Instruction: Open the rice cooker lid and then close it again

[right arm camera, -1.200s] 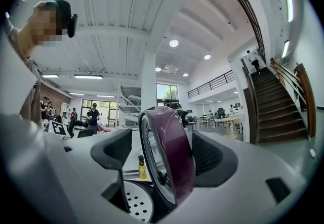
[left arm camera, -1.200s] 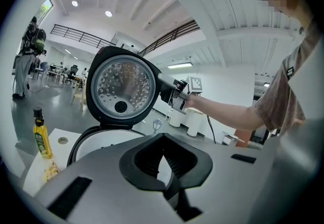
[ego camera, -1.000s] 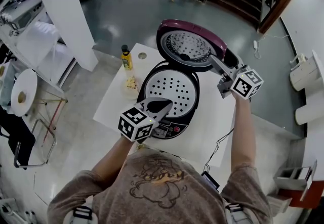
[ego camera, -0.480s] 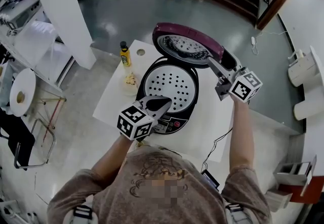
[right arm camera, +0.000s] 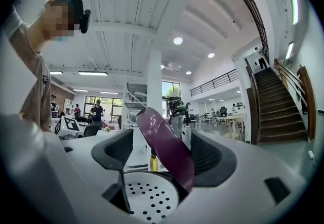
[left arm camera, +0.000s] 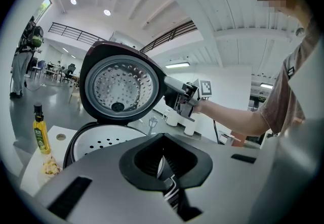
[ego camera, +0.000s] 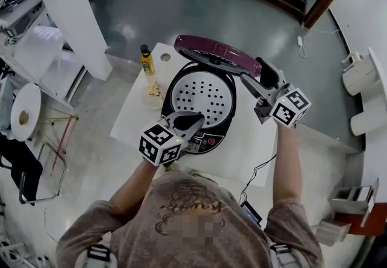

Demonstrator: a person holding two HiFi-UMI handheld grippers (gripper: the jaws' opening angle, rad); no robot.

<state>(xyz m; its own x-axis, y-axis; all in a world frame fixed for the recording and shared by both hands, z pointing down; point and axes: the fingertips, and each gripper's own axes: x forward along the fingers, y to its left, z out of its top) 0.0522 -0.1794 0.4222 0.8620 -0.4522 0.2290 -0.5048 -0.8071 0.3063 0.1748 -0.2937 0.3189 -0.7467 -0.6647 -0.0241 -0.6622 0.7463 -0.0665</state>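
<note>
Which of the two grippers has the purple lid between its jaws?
The right gripper: its jaws stand apart around the edge of the lid. The left gripper has its jaws together, empty.

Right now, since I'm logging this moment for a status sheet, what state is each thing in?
rice cooker lid: raised partway, tilted over the pot.
rice cooker: open, perforated inner tray showing.
right gripper: jaws apart, the lid's edge between them.
left gripper: jaws together, at the cooker's front.
yellow bottle: upright, capped.
</note>
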